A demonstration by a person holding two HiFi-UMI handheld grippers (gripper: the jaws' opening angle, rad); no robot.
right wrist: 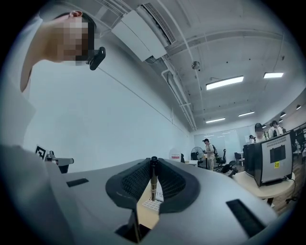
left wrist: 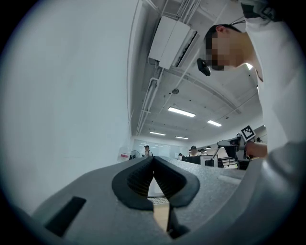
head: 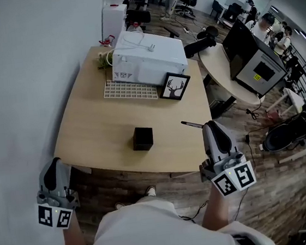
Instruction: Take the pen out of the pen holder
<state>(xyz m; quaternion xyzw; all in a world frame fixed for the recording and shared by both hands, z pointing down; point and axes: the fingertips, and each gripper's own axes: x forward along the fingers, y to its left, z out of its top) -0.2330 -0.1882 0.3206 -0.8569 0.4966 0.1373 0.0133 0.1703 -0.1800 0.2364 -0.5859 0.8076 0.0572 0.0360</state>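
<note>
A black cube-shaped pen holder (head: 142,138) stands near the front middle of the light wooden table (head: 99,131). To its right, above the table's front right corner, my right gripper (head: 210,124) is shut on a dark pen (head: 191,124). The pen sticks out leftward from the fingertips, clear of the holder. In the right gripper view the pen (right wrist: 153,181) stands pinched between the pads of my right gripper (right wrist: 153,167). My left gripper (head: 53,164) hangs off the table's front left corner. In the left gripper view its (left wrist: 153,165) pads meet with nothing between them.
At the back of the table sit a white appliance (head: 148,59), a white grid tray (head: 130,90), a framed deer picture (head: 174,86) and a small plant (head: 104,59). A round table with a black computer (head: 254,58) stands to the right; chairs and cables lie beyond.
</note>
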